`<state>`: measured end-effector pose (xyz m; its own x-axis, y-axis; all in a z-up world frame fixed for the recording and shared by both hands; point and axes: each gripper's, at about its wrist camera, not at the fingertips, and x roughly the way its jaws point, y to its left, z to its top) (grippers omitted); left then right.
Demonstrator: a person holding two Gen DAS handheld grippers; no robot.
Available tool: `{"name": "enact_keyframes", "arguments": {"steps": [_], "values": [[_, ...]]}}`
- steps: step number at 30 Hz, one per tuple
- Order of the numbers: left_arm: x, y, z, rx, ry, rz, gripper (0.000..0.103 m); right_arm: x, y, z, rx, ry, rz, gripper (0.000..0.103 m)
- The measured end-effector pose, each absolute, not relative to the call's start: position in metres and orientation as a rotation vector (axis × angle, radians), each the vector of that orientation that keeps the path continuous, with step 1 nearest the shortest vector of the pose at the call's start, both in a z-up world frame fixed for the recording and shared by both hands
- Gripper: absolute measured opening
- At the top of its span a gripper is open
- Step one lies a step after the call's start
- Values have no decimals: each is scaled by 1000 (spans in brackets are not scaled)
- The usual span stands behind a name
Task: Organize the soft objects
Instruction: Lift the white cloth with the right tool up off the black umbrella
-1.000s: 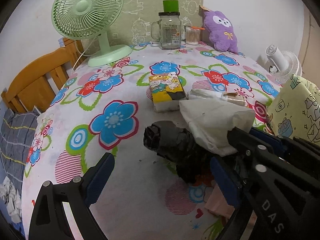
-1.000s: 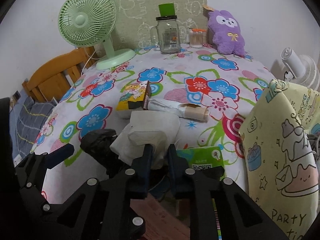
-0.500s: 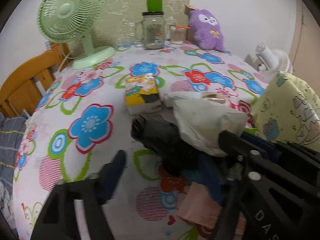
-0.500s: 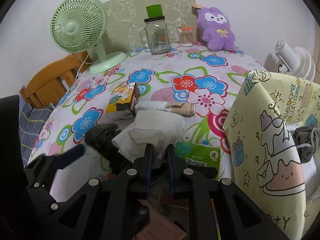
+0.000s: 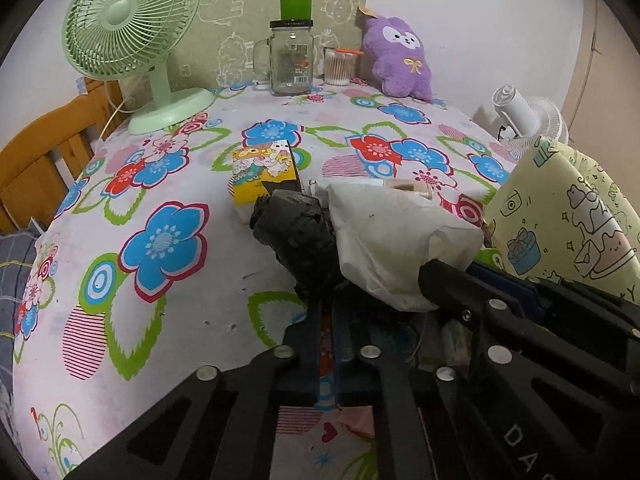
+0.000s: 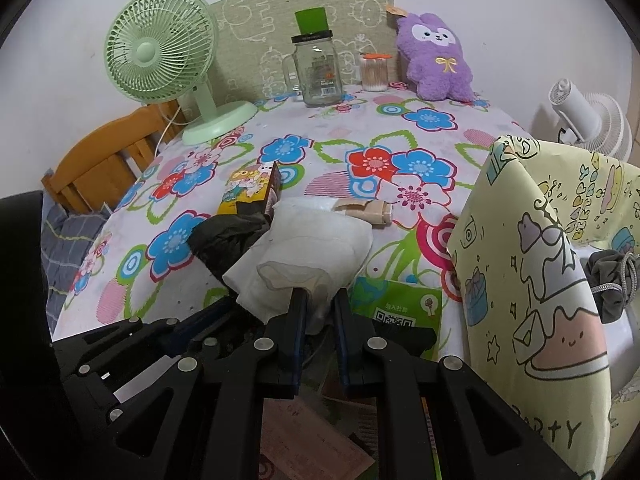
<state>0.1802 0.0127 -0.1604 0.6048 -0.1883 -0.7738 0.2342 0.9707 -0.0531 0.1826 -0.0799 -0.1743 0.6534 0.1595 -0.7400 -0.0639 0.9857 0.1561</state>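
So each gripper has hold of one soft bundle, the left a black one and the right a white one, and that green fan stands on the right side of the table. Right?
Not quite: the green fan stands at the back left of the table, as both wrist views show. The rest holds: the left gripper has its jaws closed on the black bundle, and the right gripper on the white bundle.

Black cloth lower end hidden behind left gripper fingers; chair cut off.
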Motion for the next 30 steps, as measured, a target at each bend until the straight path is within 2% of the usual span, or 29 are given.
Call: {"name": "enact_keyframes", "arguments": {"steps": [24,25,27,29,30], "values": [[139,32,-136,26,826,-190,0,144,-68,-144,88,767,144,17],[139,32,-137,13,835,-193,4,142,-69,-143,86,764,141,16],[139,32,-136,-7,839,-194,34,142,-71,-140,86,751,128,16],[138,29,-134,-5,824,-187,40,141,-73,-136,84,734,114,16],[139,27,-133,-6,824,-191,47,142,-75,-134,83,726,107,16]]}}
